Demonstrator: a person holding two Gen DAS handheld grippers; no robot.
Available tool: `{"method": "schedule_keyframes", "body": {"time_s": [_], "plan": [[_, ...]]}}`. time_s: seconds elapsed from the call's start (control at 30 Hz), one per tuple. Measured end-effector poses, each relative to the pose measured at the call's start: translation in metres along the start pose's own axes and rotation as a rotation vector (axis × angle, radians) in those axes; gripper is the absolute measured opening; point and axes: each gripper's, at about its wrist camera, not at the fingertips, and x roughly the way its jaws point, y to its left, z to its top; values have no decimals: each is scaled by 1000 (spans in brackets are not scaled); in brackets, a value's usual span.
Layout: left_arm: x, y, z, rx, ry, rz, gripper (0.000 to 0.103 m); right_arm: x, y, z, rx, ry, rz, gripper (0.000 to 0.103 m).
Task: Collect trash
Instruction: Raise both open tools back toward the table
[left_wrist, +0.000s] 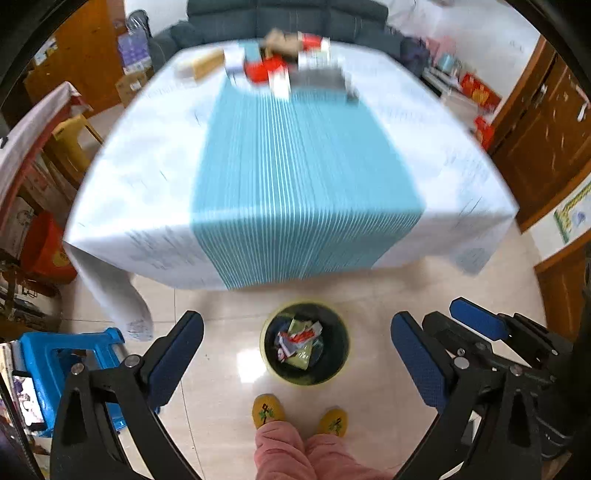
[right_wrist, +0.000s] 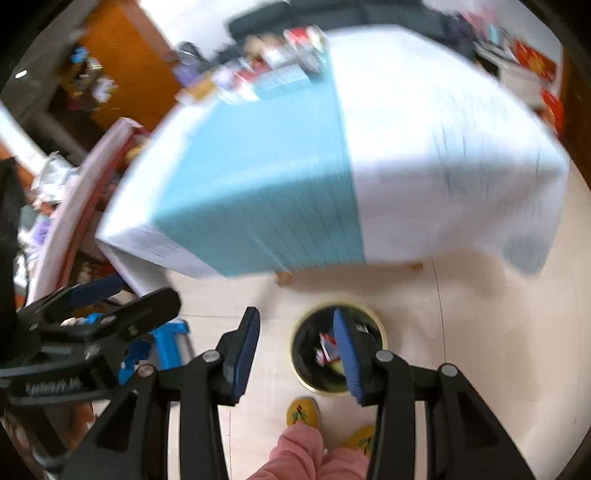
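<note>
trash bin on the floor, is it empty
No, the trash bin already holds several crumpled wrappers, seen plainly between the open left claw fingers.

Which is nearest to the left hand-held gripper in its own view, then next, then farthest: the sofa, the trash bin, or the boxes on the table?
1. Trash bin, on the floor between the open fingers of the left hand-held gripper.
2. Boxes, at the table's far end.
3. Sofa, behind the table.

— What fills the room?
— A desk (left_wrist: 147, 177) under a white cloth with a blue striped runner (left_wrist: 295, 177), a dark sofa (left_wrist: 288, 14) behind it.

— And lower down?
— Yellow slippers (left_wrist: 267, 410) and pink trousers (left_wrist: 291, 454) on pale floor tiles (left_wrist: 221, 369), a blue plastic stool (left_wrist: 55, 362) at left, wooden doors (left_wrist: 546, 122) at right.
</note>
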Motion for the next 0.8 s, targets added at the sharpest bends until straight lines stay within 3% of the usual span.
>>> {"method": "schedule_keyframes", "body": {"time_s": [0.23, 0.43, 0.6, 0.8], "plan": [[-108, 7, 41, -44, -145, 71, 101, -91, 35, 47, -121, -104, 47, 44], [-168, 8, 69, -56, -225, 119, 101, -143, 53, 90, -205, -193, 28, 44], [-191, 3, 88, -46, -262, 113, 101, -163, 65, 119, -257, -247, 14, 44], [-182, 3, 114, 4, -271, 120, 101, -159, 85, 153, -388, -301, -44, 47]]}}
